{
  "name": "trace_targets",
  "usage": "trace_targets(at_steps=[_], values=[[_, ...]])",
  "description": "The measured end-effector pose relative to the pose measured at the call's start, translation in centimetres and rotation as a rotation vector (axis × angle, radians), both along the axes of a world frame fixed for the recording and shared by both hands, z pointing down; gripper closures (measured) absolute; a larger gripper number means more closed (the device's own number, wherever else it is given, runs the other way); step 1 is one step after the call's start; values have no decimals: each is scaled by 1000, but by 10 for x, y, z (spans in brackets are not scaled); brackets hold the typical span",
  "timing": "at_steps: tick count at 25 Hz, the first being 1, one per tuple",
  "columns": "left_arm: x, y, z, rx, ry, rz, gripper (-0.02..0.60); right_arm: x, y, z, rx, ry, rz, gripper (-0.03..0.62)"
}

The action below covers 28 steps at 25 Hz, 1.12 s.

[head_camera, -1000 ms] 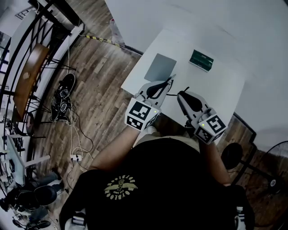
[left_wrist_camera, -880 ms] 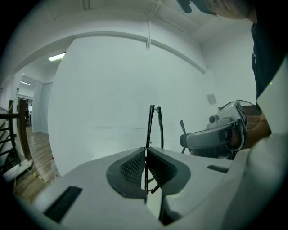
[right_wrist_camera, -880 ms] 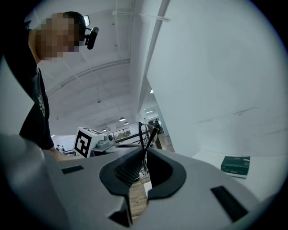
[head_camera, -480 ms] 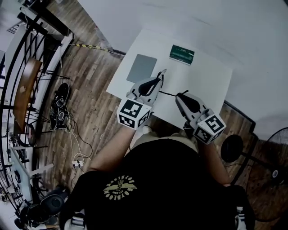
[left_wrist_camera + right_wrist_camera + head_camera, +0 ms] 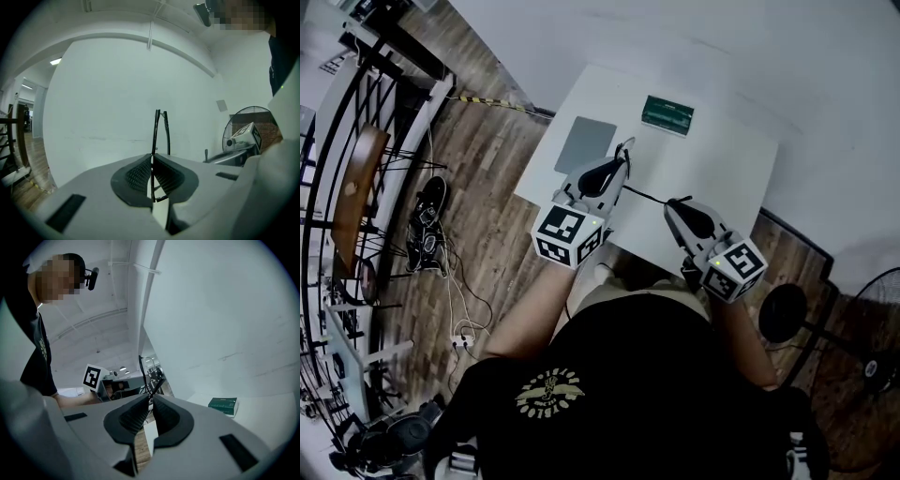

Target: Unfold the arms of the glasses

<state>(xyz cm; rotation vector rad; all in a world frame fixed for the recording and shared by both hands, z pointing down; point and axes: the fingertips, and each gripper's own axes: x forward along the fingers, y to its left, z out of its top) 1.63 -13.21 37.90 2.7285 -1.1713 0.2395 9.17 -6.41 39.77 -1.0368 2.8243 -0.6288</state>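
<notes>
The left gripper (image 5: pixel 623 155) is pinched shut on the glasses (image 5: pixel 645 194). In the left gripper view two thin dark bars of the frame poke straight up out of its closed pads. That gripper reaches out over the left part of the white bench (image 5: pixel 722 178), pointing toward the far side, with the grey pad (image 5: pixel 585 144) just off to its left and the green box (image 5: pixel 667 115) further back.

The key bit is that the glasses hang in the gap between the two grippers, up off the bench. Their long axis runs from the left gripper's tip down to the near right, so neither hand has to go looking for them.

The right gripper (image 5: pixel 673 202) comes in from the near right, roughly level and angled toward the left one. Its jaws are closed on a thin dark piece of the frame, most likely one arm, though the hinge itself is too small to make out. The left hand looks like the anchor, and the right would swing its piece outward.
</notes>
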Motion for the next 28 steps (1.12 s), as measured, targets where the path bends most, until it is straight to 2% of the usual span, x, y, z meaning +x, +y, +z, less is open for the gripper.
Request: trace_targets(at_steps=[18,26,28], values=[[-17,12,-22,24,36,-149,561,0,8,22,-63,-15,-131,566],[-15,12,-9,10,34,-156,561,4,12,44,-100,-12,-147,562],[-16,7,-3,10,29,-147,561,4,13,51,-84,30,-143,509]])
